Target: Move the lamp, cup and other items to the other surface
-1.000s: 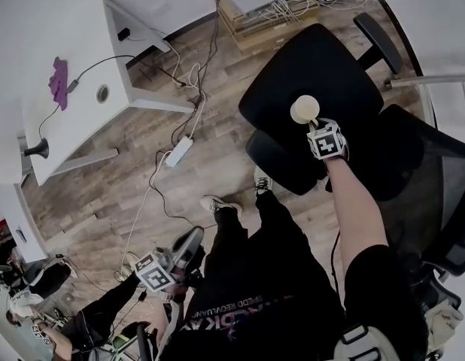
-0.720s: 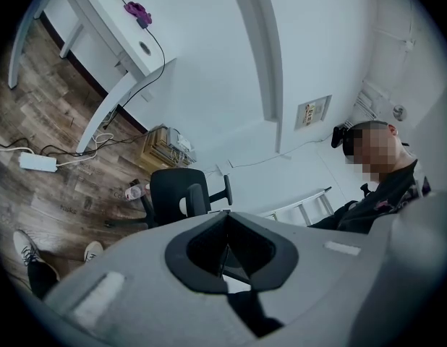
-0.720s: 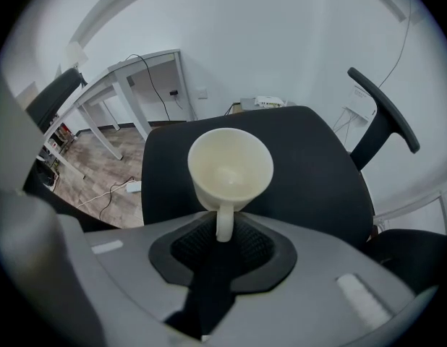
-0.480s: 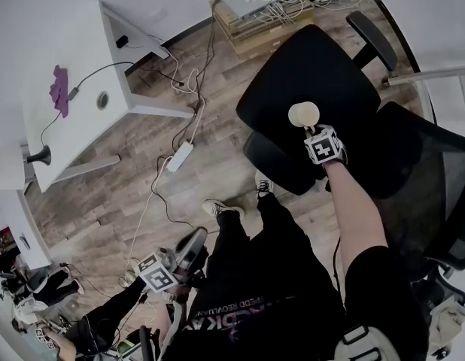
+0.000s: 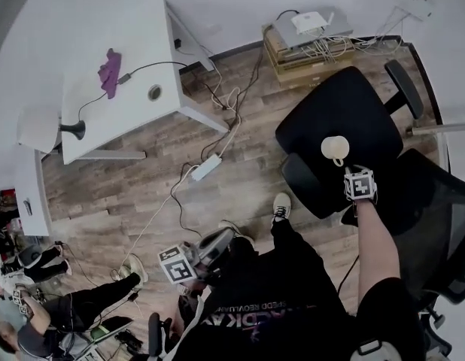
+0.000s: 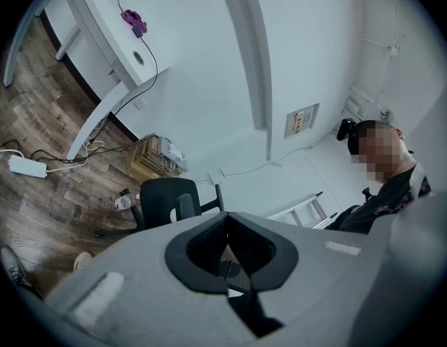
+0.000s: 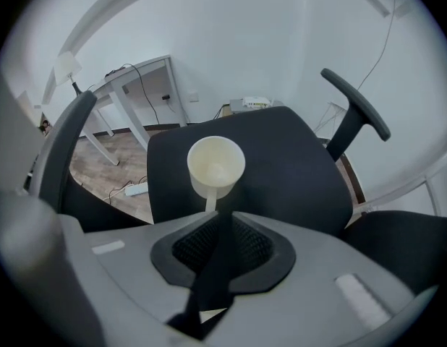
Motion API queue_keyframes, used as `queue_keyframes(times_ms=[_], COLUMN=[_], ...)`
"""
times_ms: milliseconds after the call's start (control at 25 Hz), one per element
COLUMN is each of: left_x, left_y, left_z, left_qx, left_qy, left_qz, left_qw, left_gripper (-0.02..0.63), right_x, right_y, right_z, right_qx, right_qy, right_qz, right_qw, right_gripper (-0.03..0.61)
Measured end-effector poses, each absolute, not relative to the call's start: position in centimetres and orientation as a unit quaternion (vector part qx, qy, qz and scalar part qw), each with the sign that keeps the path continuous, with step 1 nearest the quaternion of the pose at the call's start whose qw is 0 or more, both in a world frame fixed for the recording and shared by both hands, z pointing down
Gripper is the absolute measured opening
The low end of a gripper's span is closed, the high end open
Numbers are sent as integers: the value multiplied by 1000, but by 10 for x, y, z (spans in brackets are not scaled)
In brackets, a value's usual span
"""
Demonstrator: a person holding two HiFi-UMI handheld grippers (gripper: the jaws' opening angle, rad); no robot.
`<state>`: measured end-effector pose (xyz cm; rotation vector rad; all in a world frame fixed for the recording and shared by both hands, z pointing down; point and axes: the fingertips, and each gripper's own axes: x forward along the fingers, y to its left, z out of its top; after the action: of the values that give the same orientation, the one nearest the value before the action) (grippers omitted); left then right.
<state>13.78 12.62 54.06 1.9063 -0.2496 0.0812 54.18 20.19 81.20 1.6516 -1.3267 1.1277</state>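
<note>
A cream cup (image 5: 335, 149) hangs over the black chair seat (image 5: 345, 111). Its handle runs down between the jaws of my right gripper (image 5: 346, 166), which have just closed on it. In the right gripper view the cup (image 7: 216, 163) sits straight ahead of my right gripper (image 7: 213, 223), open side up. A white lamp (image 5: 41, 128) stands on the left end of the white desk (image 5: 142, 59). My left gripper (image 5: 226, 236) stays low by the person's legs, away from both surfaces. In its own view my left gripper (image 6: 225, 255) is shut with nothing held.
A purple item (image 5: 108, 68) and a cable lie on the desk. Cables and a power strip (image 5: 206, 167) run across the wooden floor. A box with a router (image 5: 308, 40) stands by the wall. A mesh chair (image 5: 436, 216) is at the right, and people sit at lower left (image 5: 37, 329).
The head view has swung, so the desk and lamp now show more fully. My right gripper and the cup have shifted slightly toward the seat's near edge. The left gripper has hardly moved.
</note>
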Motion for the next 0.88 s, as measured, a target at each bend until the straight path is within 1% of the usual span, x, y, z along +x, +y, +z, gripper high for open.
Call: queue_keyframes(times_ms=[80, 160, 320, 480, 560, 680, 760, 880], left_x=[137, 135, 115, 88, 75, 51, 34, 7], left_y=[122, 119, 104, 84, 80, 76, 74, 73], left_z=[537, 531, 520, 502, 497, 490, 486, 483], left_qx=[817, 824, 831, 833, 836, 842, 845, 847], left_qy=[-106, -102, -103, -110, -112, -115, -118, -126], left_qz=[25, 22, 6, -23, -33, -44, -51, -59], left_qw=[566, 557, 546, 541, 536, 525, 519, 513], left_gripper=[3, 3, 5, 5, 3, 3, 3, 3], right_x=[551, 563, 571, 534, 491, 397, 322, 202], right_y=[208, 215, 201, 140, 105, 63, 47, 49], right_z=[791, 763, 686, 593, 552, 508, 495, 502], right_qx=[670, 718, 787, 776, 738, 649, 582, 480], right_qy=[-498, -470, -455, -528, -594, -697, -751, -808], right_qz=[438, 434, 392, 341, 319, 305, 311, 341], right_qw=[335, 274, 139, 54, 30, 5, -1, 14], right_gripper=[36, 0, 0, 0, 0, 0, 0, 0])
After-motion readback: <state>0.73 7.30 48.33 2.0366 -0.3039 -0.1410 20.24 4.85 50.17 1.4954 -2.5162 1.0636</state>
